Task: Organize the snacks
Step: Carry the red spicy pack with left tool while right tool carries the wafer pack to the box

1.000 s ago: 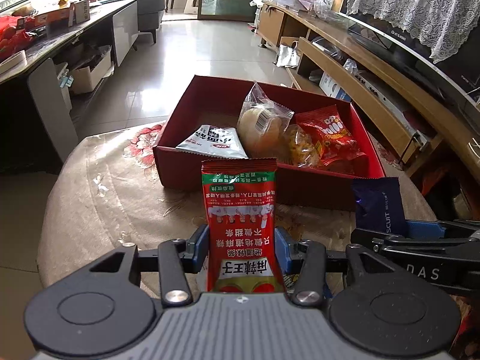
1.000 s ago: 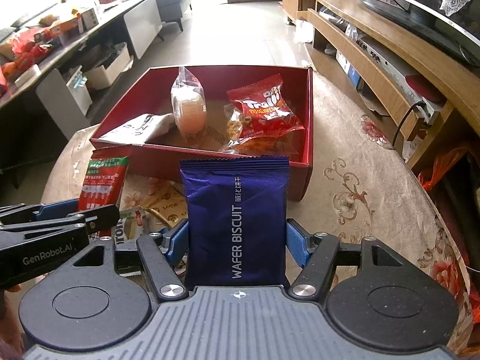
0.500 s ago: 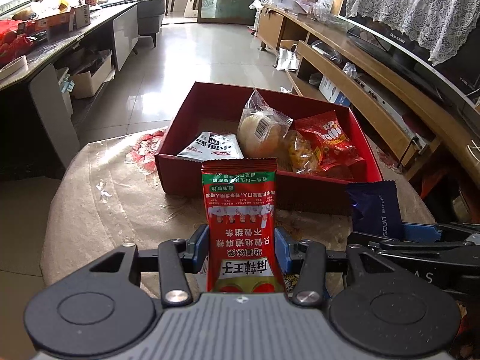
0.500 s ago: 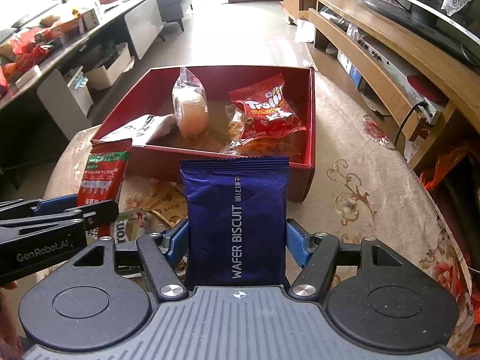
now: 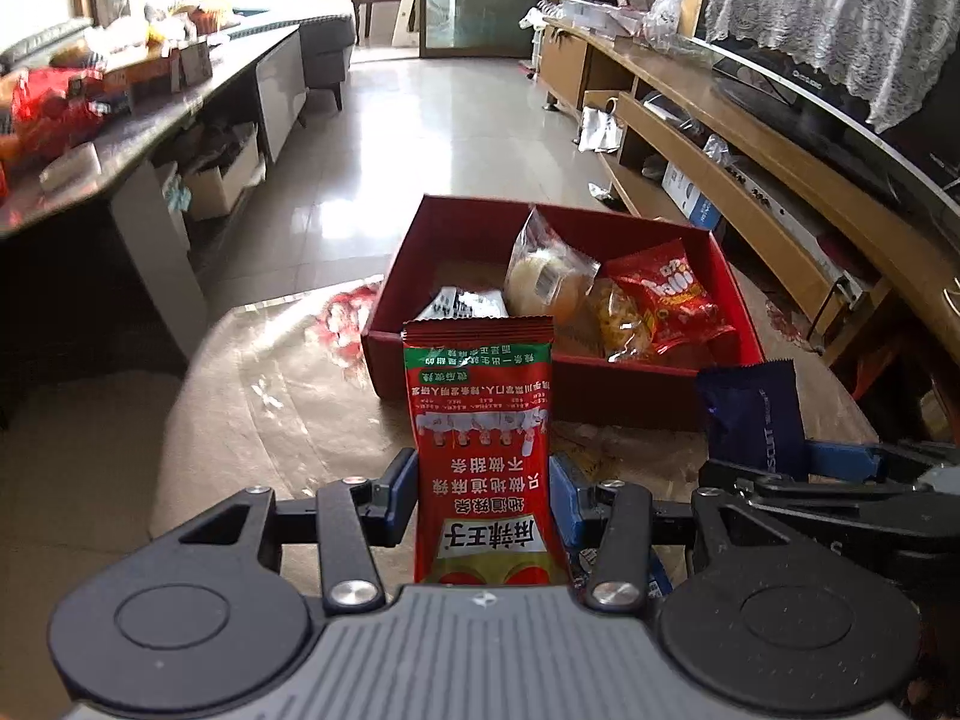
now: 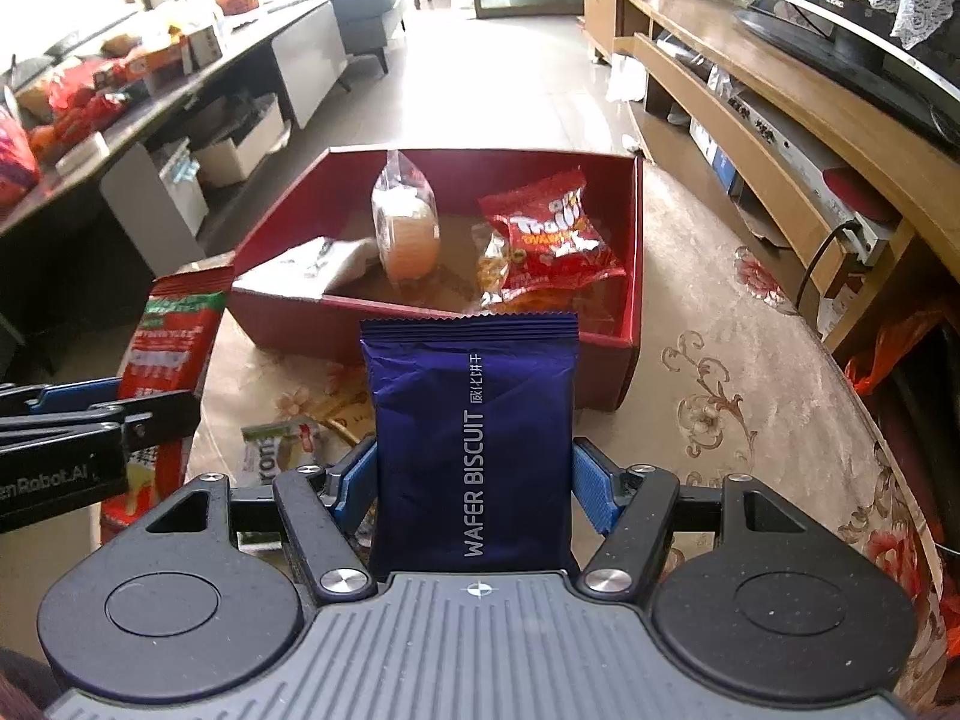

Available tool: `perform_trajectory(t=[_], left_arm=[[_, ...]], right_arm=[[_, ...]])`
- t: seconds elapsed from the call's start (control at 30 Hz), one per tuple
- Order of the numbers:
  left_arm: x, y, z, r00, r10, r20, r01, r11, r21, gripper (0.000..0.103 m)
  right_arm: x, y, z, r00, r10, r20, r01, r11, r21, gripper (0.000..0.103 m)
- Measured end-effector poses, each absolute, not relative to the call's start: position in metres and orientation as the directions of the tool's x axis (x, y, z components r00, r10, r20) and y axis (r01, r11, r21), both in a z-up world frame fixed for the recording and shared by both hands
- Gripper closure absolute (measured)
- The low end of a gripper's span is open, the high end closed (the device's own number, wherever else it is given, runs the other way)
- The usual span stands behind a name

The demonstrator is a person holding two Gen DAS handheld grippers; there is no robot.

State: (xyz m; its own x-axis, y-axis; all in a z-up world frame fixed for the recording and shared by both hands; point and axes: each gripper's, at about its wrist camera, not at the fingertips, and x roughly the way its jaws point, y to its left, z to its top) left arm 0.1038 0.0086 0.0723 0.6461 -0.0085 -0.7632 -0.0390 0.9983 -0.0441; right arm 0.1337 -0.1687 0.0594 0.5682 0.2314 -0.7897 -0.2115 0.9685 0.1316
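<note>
Left claw (image 5: 483,501) has risen, gripping red sachet (image 5: 480,420); right claw (image 6: 474,480) grips wafer biscuit (image 6: 471,420).

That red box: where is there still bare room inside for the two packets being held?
The red box has bare floor along its far wall, behind the clear bun bag, and a strip by its right wall. The near left corner holds a white packet; the middle is crowded by the bun bag and the red gummy bag.

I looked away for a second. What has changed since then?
The left gripper has lifted its red packet a little; the red box now sits lower and smaller in its view. The right gripper stays put, still clamping the blue wafer pack. Box contents unchanged.
</note>
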Motion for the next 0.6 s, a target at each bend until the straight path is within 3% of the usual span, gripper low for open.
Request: perform_trajectory(t=[0.6], left_arm=[[0.136,-0.011,0.068,0.669,-0.068,-0.740,0.007,0.996,-0.085,0.058]], right_arm=[[0.149,-0.188,0.067,0.609,0.218,-0.762,-0.141,0.976,0.167,0.030]])
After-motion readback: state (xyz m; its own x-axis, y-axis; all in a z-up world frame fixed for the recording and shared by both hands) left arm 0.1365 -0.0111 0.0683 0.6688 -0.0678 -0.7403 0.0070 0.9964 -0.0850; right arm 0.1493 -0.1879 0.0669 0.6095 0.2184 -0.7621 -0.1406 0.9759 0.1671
